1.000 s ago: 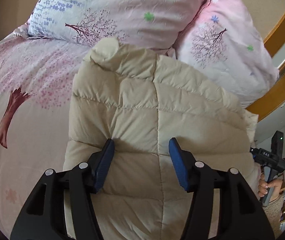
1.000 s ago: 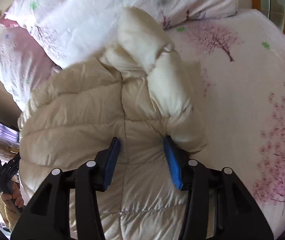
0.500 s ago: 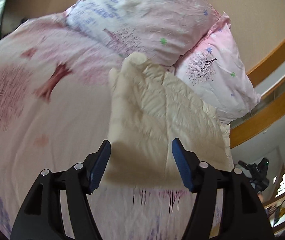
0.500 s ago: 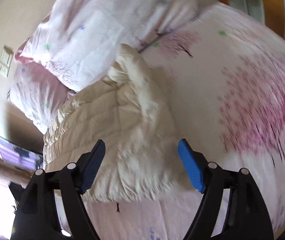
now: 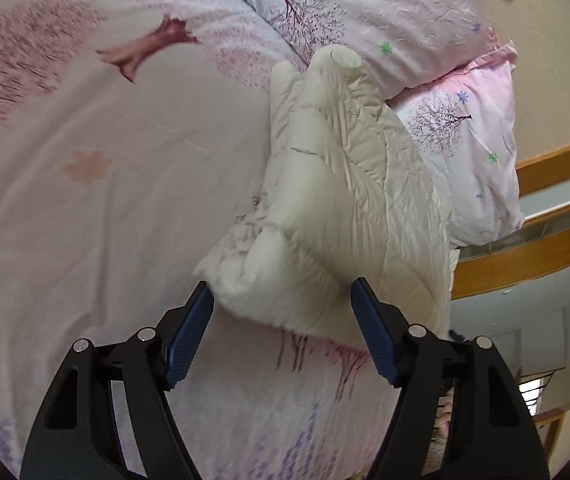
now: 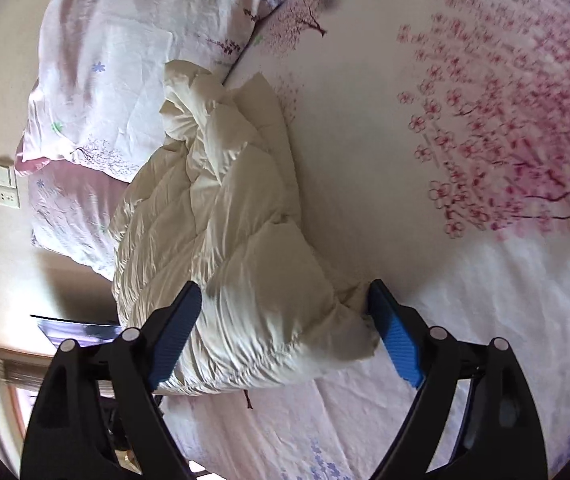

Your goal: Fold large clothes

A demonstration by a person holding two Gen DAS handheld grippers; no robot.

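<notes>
You are working in a bedroom of a home. The bed (image 5: 105,200) under your hands wears a pink sheet printed with blossoming trees, and two pillows (image 5: 465,152) in matching floral cases lie against the beige wall at its head. A light switch and socket plate (image 6: 7,188) sits on that wall beside the pillows. Next to the bed runs a wooden ledge (image 5: 533,252) with orange-brown trim, the sort of fitted furniture a household bedroom has.
</notes>
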